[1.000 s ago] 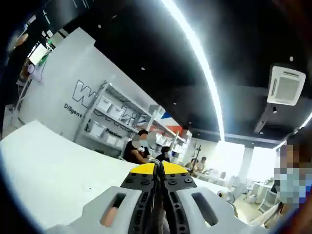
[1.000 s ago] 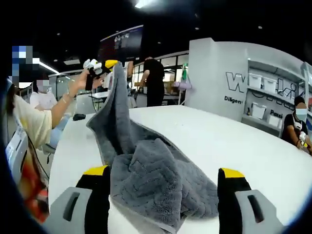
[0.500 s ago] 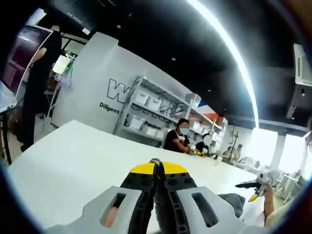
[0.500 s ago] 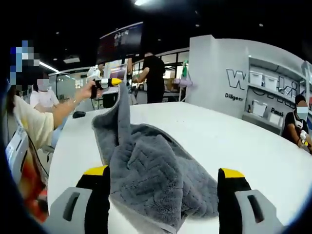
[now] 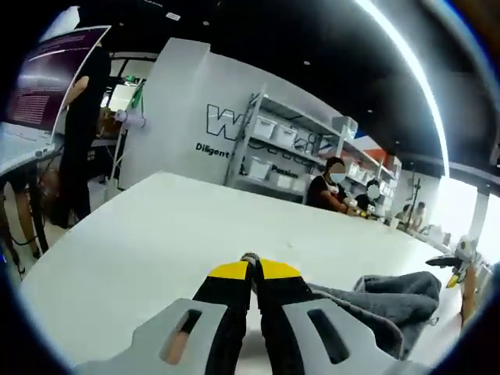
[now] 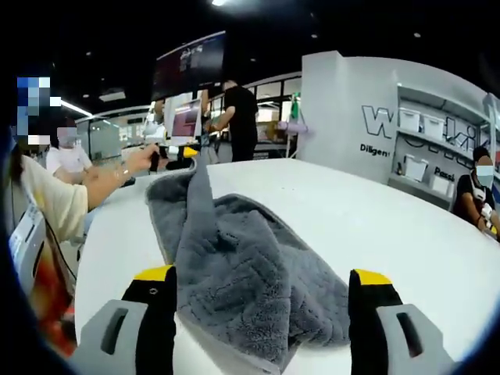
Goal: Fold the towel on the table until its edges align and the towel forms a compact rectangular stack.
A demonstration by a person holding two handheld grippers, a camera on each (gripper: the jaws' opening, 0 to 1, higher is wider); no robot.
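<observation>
A grey towel point(image 6: 234, 258) lies bunched on the white table point(image 6: 391, 226). My right gripper point(image 6: 264, 278) is open, its yellow-tipped jaws standing wide on either side of the towel's near heap. Farther along the table, a person's hand holds my left gripper point(image 6: 176, 153) low, shut on a towel corner, from which a raised ridge of cloth runs back to the heap. In the left gripper view, the jaws of the left gripper point(image 5: 250, 270) are pressed together with a bit of cloth at the tips. The towel point(image 5: 383, 301) trails off to the right over the table point(image 5: 156, 234).
A person's sleeve and arm point(image 6: 55, 195) reach in from the left. Someone stands by a screen point(image 6: 238, 117) beyond the table's far end. Shelves with bins point(image 5: 289, 152) and seated people point(image 5: 328, 187) line the far side. Bare tabletop stretches to the right of the towel.
The left gripper has come down from head height to just above the table, bringing the towel corner with it, so the hanging cloth now lies lower. The right gripper has stayed put.
</observation>
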